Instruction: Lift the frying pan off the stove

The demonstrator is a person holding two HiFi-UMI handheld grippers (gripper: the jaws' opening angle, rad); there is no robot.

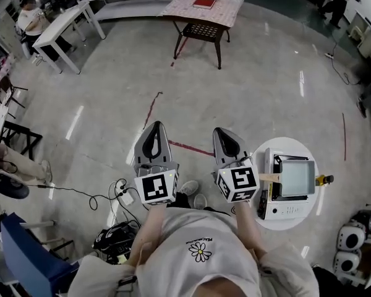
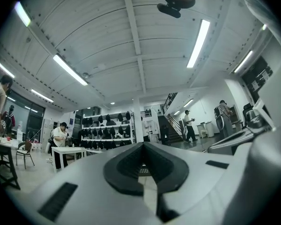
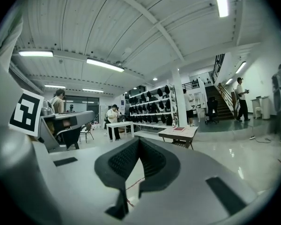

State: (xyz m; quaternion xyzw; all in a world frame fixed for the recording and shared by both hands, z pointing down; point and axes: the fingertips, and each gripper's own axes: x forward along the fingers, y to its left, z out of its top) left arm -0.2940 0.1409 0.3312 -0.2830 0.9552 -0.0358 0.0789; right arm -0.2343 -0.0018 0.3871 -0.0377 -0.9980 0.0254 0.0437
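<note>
A square grey frying pan [image 1: 295, 177] with a pale wooden handle [image 1: 269, 177] rests on a white portable stove [image 1: 283, 208]. The stove stands on a small round white table [image 1: 285, 146] to my right. My right gripper [image 1: 224, 130] is held level just left of that table, pointing away across the floor, and its marker cube almost meets the handle's end. My left gripper [image 1: 153, 125] is held parallel beside it. Both point into the room with jaws shut and empty: left gripper [image 2: 143, 144], right gripper [image 3: 138, 140]. Neither gripper view shows the pan.
A table with a red book [image 1: 204, 2] stands ahead across the floor. White tables [image 1: 62, 26] and a seated person are at the far left. Cables [image 1: 111, 197] lie on the floor by my feet, a blue chair [image 1: 21, 252] is near left, and white appliances [image 1: 348, 246] sit low right.
</note>
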